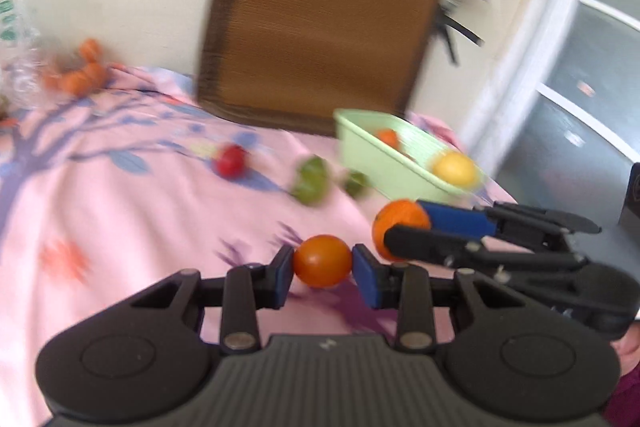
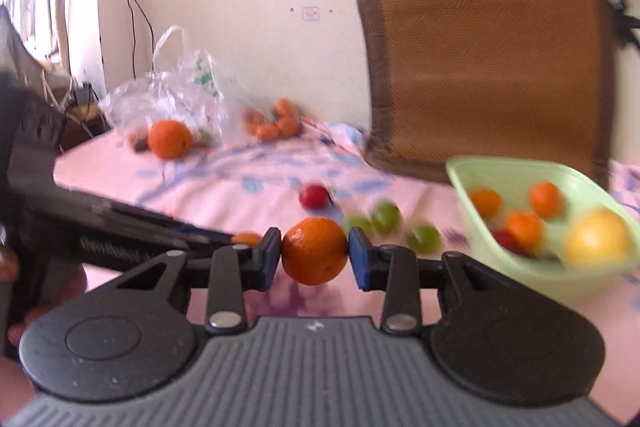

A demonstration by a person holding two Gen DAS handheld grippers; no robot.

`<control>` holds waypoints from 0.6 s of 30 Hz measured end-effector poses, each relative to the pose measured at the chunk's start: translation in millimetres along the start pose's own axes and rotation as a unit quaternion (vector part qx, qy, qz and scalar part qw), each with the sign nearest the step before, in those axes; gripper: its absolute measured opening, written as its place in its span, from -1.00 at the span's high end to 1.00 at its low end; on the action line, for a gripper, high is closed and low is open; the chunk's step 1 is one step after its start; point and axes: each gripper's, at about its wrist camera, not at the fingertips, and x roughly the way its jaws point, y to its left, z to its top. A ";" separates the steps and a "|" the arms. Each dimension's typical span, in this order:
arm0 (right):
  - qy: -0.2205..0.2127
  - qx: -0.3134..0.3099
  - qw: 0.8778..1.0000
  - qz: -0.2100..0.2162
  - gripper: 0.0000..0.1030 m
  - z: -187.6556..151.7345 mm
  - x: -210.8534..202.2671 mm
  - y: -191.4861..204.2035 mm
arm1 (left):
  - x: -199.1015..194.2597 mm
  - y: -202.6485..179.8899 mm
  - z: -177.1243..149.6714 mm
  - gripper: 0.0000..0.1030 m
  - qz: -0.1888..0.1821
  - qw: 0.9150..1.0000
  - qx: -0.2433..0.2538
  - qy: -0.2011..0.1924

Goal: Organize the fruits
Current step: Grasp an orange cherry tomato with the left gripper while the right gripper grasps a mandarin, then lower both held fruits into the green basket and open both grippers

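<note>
Carrying fruit to the basket (image 2: pixel 520 171) looks like the step in hand: each gripper holds one piece above the pink cloth (image 1: pixel 120 227). The left gripper (image 1: pixel 322 263) has its jaws closed on a small smooth orange fruit (image 1: pixel 322 260), pinched at its sides between the blue pads. The right gripper (image 2: pixel 314 253) has its jaws closed on a mandarin (image 2: pixel 314 251) in the same way, and in the left view that mandarin (image 1: pixel 400 223) sits just ahead and to the right of the left one, nearer the basket. The green basket already holds several orange fruits, something red and a lemon (image 2: pixel 598 237) by its near rim. Left on the cloth are a red fruit (image 2: pixel 315 196), three green ones (image 2: pixel 386 216) between it and the basket, an orange (image 2: pixel 169 138) beside a plastic bag (image 2: pixel 176 95), and a small orange heap (image 2: pixel 276 125) at the far edge. My judgement is that the next move calls for bringing each gripper over the basket rim, lowering to a free spot clear of the lemon, and opening the jaws one at a time so the grippers do not collide. Blur hides finer detail.
</note>
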 end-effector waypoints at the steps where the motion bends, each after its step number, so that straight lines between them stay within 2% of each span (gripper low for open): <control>1: 0.003 -0.001 1.000 -0.011 0.24 -7.9 -11.2 -0.6 | 0.6 -9.9 -3.7 0.38 -0.004 1.000 0.007 0.003; 5: 0.006 0.002 0.998 -0.054 0.23 -30.4 -42.7 -10.2 | 8.9 -49.4 -11.6 0.37 -0.009 0.999 0.052 0.008; 8: 0.007 0.014 0.997 -0.078 0.23 -40.4 -54.2 -22.0 | 19.1 -67.5 -14.5 0.37 -0.019 0.998 0.063 0.019; 10: 0.015 0.011 0.995 -0.094 0.22 -45.4 -54.5 -26.6 | 26.7 -76.9 -19.8 0.36 -0.009 0.997 0.073 0.026; 15: 0.026 -0.007 0.995 -0.098 0.15 -54.4 -51.5 -23.5 | 29.9 -86.7 -27.2 0.18 0.011 0.996 0.080 0.029; 16: 0.027 -0.007 0.995 -0.098 0.15 -55.2 -49.1 -24.4 | 31.2 -88.6 -26.7 0.19 0.015 0.996 0.085 0.031; 18: 0.035 -0.001 0.995 -0.094 0.21 -55.9 -46.6 -27.1 | 33.6 -90.4 -25.3 0.37 0.024 0.995 0.092 0.032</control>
